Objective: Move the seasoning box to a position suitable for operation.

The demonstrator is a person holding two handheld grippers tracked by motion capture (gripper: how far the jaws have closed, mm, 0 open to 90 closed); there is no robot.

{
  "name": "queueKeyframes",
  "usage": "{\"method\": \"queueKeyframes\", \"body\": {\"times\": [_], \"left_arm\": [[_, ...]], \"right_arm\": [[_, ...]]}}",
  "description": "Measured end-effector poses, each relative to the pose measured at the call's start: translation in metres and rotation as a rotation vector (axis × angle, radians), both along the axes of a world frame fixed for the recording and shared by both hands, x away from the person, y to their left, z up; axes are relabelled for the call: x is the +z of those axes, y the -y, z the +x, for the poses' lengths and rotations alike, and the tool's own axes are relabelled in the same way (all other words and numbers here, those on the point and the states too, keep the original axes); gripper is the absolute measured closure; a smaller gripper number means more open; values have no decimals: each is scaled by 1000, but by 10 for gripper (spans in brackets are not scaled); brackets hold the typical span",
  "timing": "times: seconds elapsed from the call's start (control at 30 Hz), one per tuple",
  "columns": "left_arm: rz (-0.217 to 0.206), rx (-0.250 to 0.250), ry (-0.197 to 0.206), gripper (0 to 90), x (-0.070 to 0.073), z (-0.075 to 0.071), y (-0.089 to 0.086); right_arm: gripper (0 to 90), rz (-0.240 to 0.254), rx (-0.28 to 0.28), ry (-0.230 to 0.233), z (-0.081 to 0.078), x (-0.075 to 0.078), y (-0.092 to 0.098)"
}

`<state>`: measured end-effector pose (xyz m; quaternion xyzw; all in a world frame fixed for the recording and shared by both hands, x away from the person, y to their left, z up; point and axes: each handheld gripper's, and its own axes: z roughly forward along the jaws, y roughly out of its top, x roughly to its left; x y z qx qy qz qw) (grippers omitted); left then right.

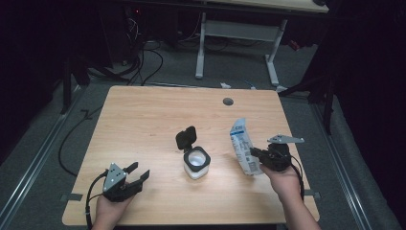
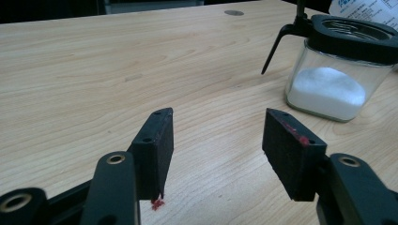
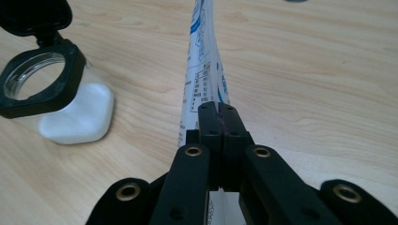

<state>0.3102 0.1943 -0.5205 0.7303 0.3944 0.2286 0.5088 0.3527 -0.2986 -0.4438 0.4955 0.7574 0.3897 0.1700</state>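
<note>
The left hand-held gripper rests low at the desk's near-left corner, jaws spread wide. The right hand-held gripper, raised near the desk's right edge, has its jaws pressed together.

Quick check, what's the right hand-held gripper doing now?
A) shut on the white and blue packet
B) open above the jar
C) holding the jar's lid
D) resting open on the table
A: the right hand-held gripper has its jaws pressed together on the edge of the white and blue packet, which stands beside the open jar.
</note>
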Motion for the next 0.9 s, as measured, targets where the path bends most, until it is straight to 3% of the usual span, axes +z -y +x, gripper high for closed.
{"method": "queueKeyframes", "body": {"times": [0.13, 0.27, 0.7, 0.9], "left_arm": [[-17, 9, 0, 441, 1, 0, -3], [-21, 8, -1, 442, 1, 0, -2], [-29, 4, -7, 446, 0, 0, -2], [-29, 0, -9, 447, 0, 0, -1]], "right_arm": [[900, 40, -10, 18, -1, -3, 4], [900, 20, -27, 52, 1, -4, 4], [900, 74, -84, 145, 27, -16, 4], [900, 56, -94, 208, 35, -14, 0]]}}
